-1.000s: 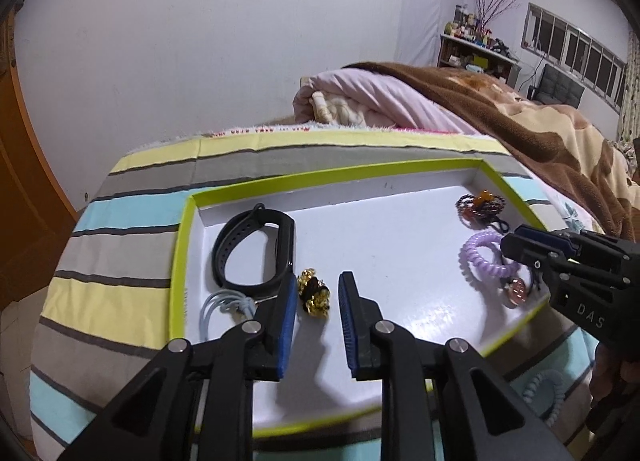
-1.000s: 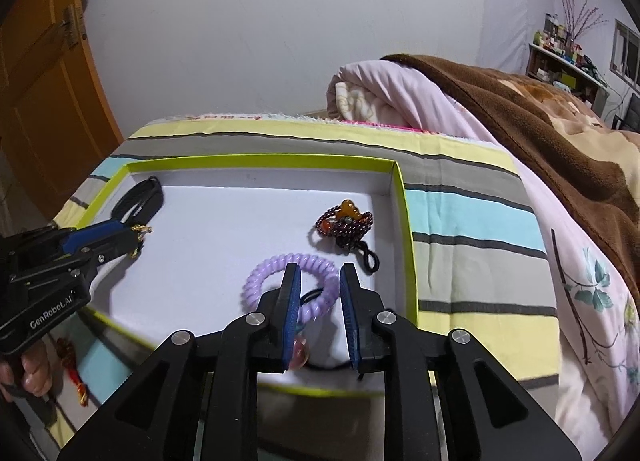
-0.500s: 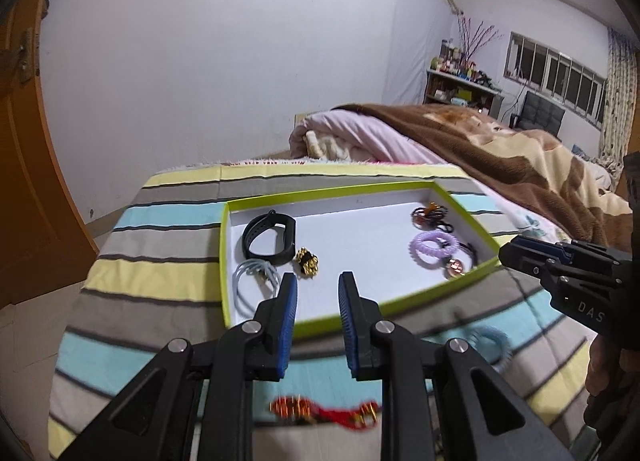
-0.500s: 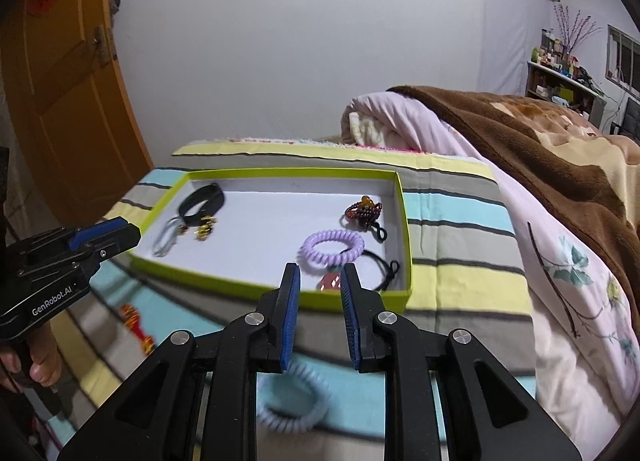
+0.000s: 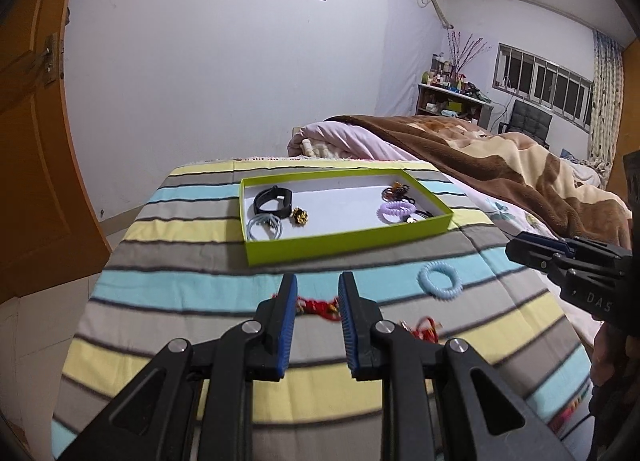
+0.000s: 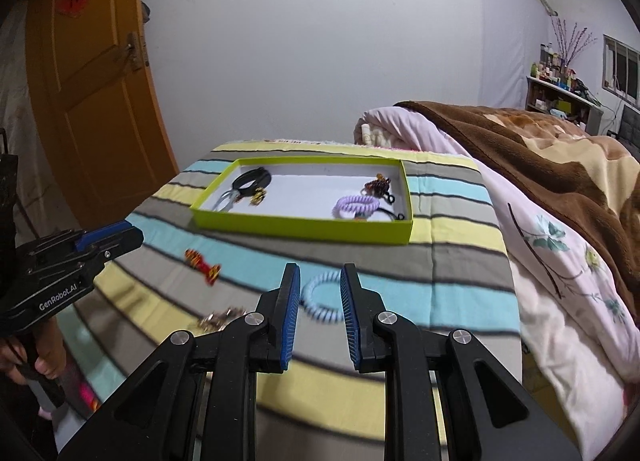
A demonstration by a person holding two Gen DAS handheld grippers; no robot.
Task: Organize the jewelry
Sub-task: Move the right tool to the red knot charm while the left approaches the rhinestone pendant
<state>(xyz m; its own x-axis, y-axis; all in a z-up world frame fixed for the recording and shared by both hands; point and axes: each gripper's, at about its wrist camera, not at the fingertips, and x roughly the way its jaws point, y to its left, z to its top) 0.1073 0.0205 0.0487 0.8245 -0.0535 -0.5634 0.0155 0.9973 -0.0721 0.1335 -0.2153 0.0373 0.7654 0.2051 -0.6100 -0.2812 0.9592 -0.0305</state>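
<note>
Right wrist view shows my right tongs (image 6: 320, 297) spread and empty, low centre, framing the pale blue coiled plastic hair tie (image 6: 322, 299) on the striped bedspread (image 6: 460, 289): light, springy, best pinched across its coil.

My left wrist camera looks forward and downward along my left gripper (image 5: 317, 297) over the striped blanket (image 5: 192, 257), the green tray (image 5: 344, 239) a little way ahead. My right wrist camera faces alike from further right. Both share the tray, blanket, wall, and each other's gripper at the edge.
</note>
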